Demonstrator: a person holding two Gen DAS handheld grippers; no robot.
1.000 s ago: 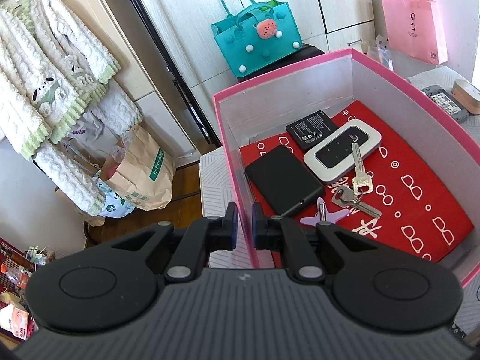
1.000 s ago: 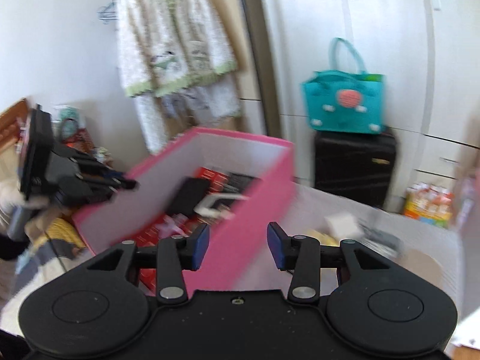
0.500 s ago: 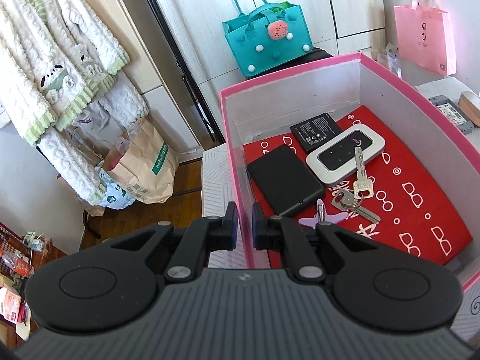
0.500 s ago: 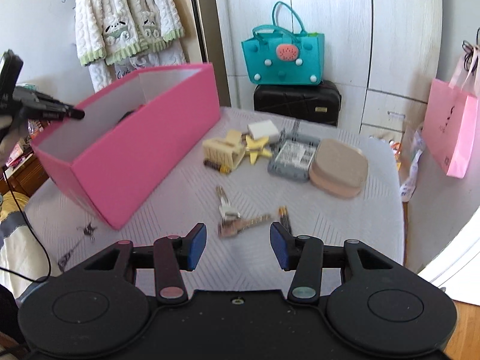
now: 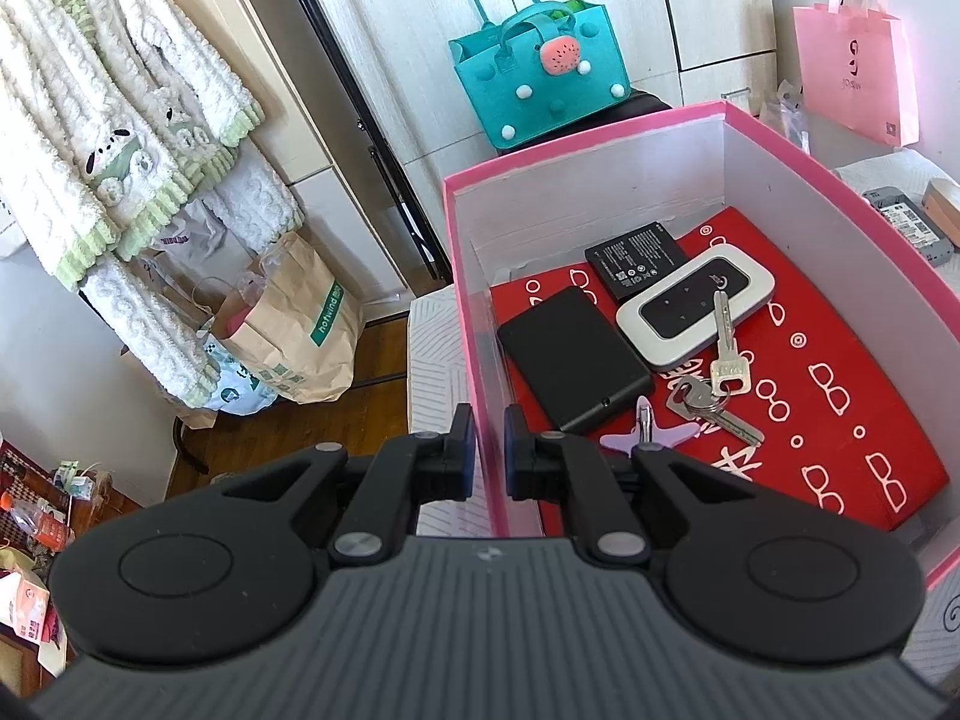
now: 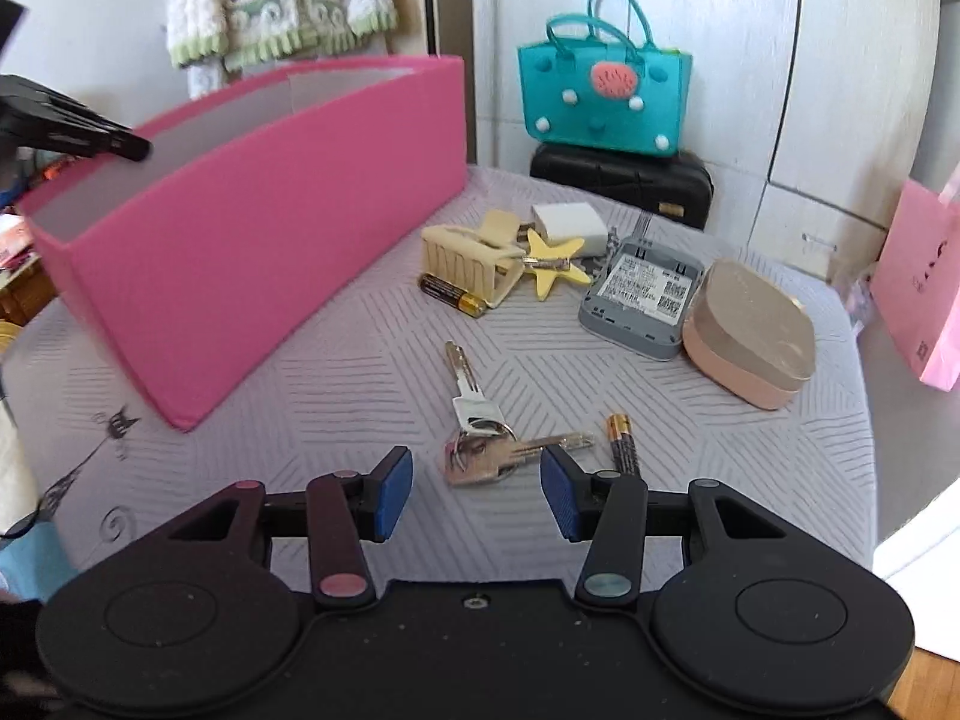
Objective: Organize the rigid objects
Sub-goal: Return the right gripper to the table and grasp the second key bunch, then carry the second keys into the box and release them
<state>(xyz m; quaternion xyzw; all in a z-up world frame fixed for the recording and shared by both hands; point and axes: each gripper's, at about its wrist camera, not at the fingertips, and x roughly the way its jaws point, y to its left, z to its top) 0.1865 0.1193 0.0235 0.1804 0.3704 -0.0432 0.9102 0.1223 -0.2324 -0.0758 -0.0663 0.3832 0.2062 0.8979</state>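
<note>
Pink box (image 6: 252, 228) stands on left part of bed (image 6: 360, 360), long side toward rt wrist cam. Near wall of box pinched between jaws of left gripper (image 5: 487, 444), closed on it: one finger outside, one inside. Red patterned liner (image 5: 840, 396) covers box floor.

Inside box, lgst to smallest: black flat case (image 5: 573, 357) near left wall; white pocket router (image 5: 693, 306) w/ dark face, just beside it; black battery pack (image 5: 639, 258) behind router, touching it; bunch of keys (image 5: 717, 384) w/ one key lying up onto router; lilac star clip (image 5: 648, 435) near front, partly hidden by left gripper.

Outside box on bed, seen from rt wrist cam: peach oval case (image 6: 750, 330) far right, touching grey router (image 6: 642, 294) lying label-up. White charger block (image 6: 567, 222) behind, cream claw clip (image 6: 468, 258) near box, yellow star clip (image 6: 552, 264) between claw clip and grey router. AA battery (image 6: 453, 294) just in front of claw clip, touching it.

Closest to right gripper (image 6: 477, 495): second key bunch (image 6: 486, 432), one key pointing away, another lying sideways to right. Second AA battery (image 6: 624, 441) just right of those keys, tip of sideways key near it. Right gripper jaws spread wide, empty, hovering w/ key ring just ahead of gap, apart from it.

Bkgd: teal felt bag (image 6: 603, 96) on black suitcase (image 6: 624, 180), pink shopping bag (image 6: 918, 288) at right, white fuzzy cardigan (image 5: 114, 138) hanging at left.
</note>
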